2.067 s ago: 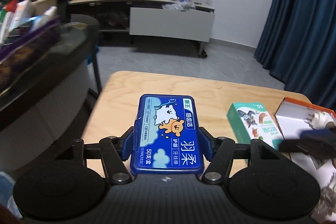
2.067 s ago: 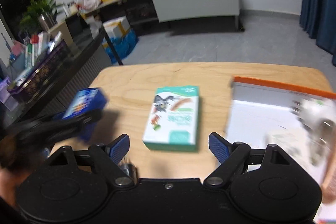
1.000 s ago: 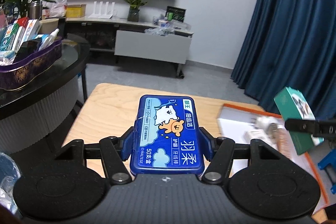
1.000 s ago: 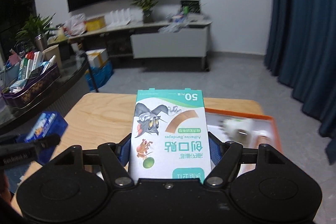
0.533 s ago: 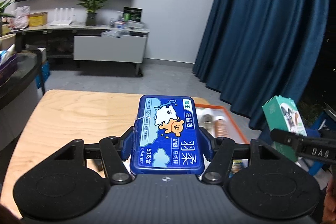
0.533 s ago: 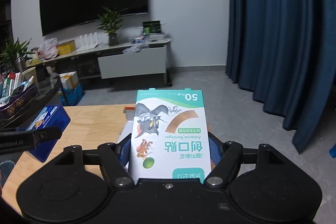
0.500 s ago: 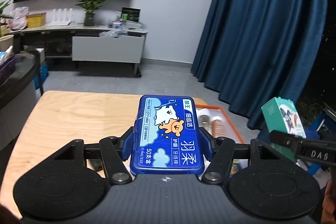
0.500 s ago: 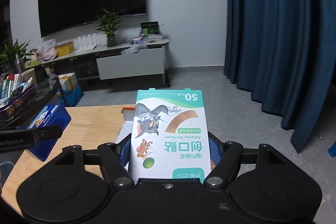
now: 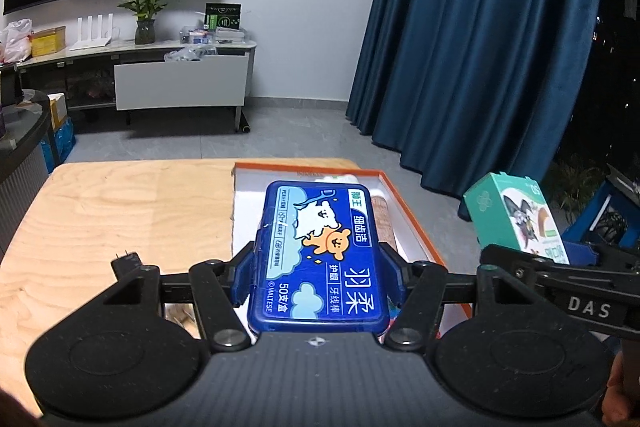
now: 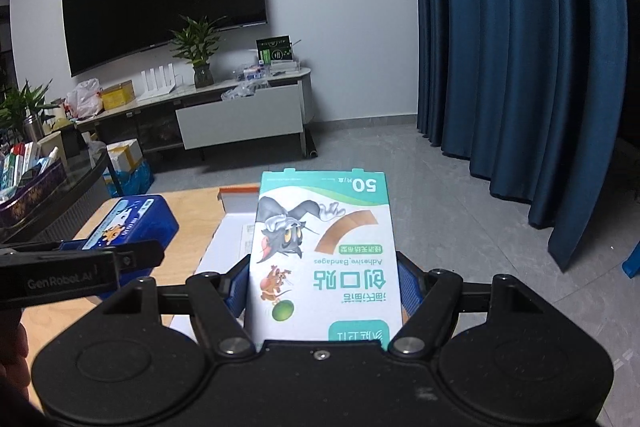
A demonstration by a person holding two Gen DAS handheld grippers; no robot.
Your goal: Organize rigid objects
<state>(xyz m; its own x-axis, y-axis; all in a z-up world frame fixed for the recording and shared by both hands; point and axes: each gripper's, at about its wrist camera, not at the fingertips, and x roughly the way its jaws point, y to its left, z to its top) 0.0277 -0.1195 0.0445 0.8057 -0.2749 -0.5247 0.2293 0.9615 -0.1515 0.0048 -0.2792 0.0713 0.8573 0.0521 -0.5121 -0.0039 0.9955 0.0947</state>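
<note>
My left gripper (image 9: 318,267) is shut on a blue floss-pick case (image 9: 320,247) with a cartoon bear, held above the near end of an orange-rimmed white tray (image 9: 412,223) on the wooden table (image 9: 120,211). My right gripper (image 10: 324,279) is shut on a green-and-white adhesive bandage box (image 10: 324,251), held in the air to the right of the tray. The bandage box also shows in the left wrist view (image 9: 516,219), and the blue case in the right wrist view (image 10: 128,223). The tray holds a few items, mostly hidden by the case.
A small black plug-like part (image 9: 128,263) lies on the table left of my left gripper. A dark glass side table (image 10: 52,195) with a basket of items stands to the left. Blue curtains (image 9: 480,47) hang on the right. A TV console (image 10: 240,115) stands against the far wall.
Both grippers have swung right with their loads. The left gripper now hangs over the tray's near end. The right gripper picked up the bandage box from the table two seconds ago.
</note>
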